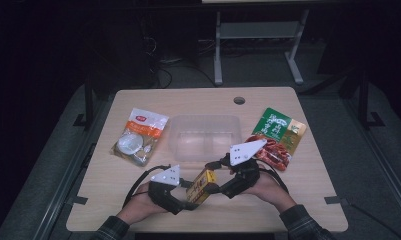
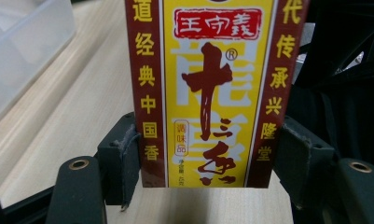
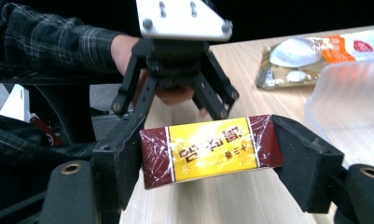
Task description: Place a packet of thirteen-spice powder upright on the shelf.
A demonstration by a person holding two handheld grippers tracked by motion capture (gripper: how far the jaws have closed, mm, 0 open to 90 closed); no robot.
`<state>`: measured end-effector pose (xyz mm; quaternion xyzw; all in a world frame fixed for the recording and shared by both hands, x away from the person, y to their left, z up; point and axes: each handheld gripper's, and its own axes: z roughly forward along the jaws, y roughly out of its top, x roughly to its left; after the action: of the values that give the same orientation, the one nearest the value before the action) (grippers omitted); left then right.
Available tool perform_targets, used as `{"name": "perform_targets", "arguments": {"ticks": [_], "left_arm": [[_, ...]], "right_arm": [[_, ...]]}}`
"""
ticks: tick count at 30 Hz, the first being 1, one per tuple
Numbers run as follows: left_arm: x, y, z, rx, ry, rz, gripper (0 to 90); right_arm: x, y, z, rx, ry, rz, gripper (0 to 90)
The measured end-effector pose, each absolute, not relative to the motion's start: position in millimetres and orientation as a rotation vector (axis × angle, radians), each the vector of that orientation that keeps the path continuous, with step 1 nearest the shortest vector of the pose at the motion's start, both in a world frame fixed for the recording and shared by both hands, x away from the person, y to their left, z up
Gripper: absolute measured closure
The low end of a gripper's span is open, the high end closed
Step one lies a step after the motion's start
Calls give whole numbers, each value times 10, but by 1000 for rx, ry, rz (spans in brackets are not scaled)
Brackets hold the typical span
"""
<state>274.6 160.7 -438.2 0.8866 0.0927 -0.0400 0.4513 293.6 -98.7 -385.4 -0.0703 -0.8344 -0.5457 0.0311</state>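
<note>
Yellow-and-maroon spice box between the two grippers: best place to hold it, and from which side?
Grip the yellow-and-maroon box across its narrow maroon side faces near one end, coming in along its long axis. It is a slim, flat-sided carton, so those parallel faces suit flat pads. The left gripper takes one end that way; the right gripper clamps the other. The wrap looks glossy, so probably avoid corners.

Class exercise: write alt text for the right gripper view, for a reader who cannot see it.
A yellow and maroon box sits crosswise between the right gripper's black jaws, both pressing its ends. Behind it, the left gripper grips the box's far end, above a wooden table.
</note>
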Motion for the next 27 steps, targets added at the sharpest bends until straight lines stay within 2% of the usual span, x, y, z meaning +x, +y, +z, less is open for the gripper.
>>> {"name": "perform_targets", "arguments": {"ticks": [27], "left_arm": [[2726, 1519, -4396, 2150, 191, -82, 316]], "right_arm": [[2879, -760, -3850, -189, -2522, -1750, 289]]}}
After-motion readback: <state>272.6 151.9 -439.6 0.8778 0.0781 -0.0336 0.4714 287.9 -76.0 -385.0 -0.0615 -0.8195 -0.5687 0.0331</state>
